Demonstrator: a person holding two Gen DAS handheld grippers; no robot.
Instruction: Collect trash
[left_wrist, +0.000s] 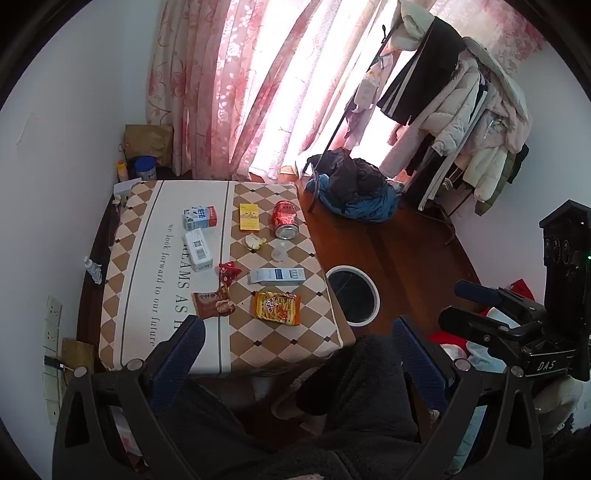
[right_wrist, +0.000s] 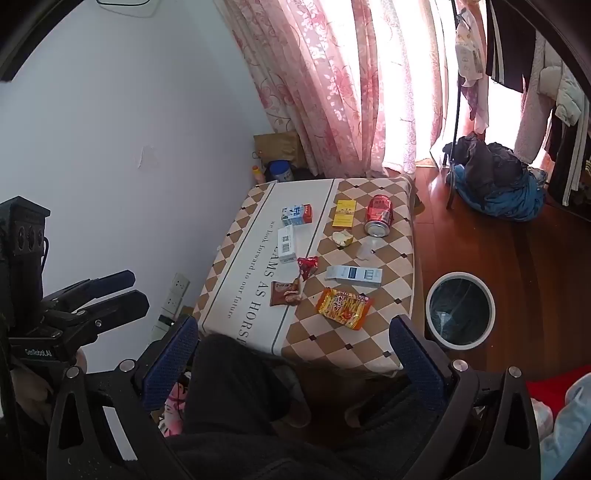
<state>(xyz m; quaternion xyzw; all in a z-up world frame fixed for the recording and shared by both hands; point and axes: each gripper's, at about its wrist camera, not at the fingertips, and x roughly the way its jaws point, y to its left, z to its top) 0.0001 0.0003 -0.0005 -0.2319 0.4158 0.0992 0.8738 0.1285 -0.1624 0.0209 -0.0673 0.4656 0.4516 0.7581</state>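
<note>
The left hand-held gripper (left_wrist: 295, 354) is held above the person's dark-clothed lap, its two blue-padded fingers (left_wrist: 177, 354) spread wide apart with nothing between them, pointing forward and down toward the near edge of the desk (left_wrist: 295, 343). The right hand-held gripper (right_wrist: 291, 354) has the same pose, also wide open and not holding anything, and it hangs a little to the right of the other one; each hand-held gripper shows at the side of the other camera's view. Both are short of the desk and touch none of the things on it. On the checkered cloth, nearest to the fingers, lies an orange-yellow snack bag (left_wrist: 276, 307), and just beside it to the left a brown wrapper (left_wrist: 213, 304). Behind them are a small red wrapper (left_wrist: 229, 272) and a white and blue flat box (left_wrist: 277, 276). Farther away lie a white box (left_wrist: 198, 249), a milk carton (left_wrist: 200, 217), a yellow packet (left_wrist: 249, 217), a crumpled bit of paper (left_wrist: 255, 242) and a red can (left_wrist: 285, 219) lying on its side. On the wooden floor, just beside the right side of the desk, stands a round white trash bin (right_wrist: 460, 311) with a dark liner.
</note>
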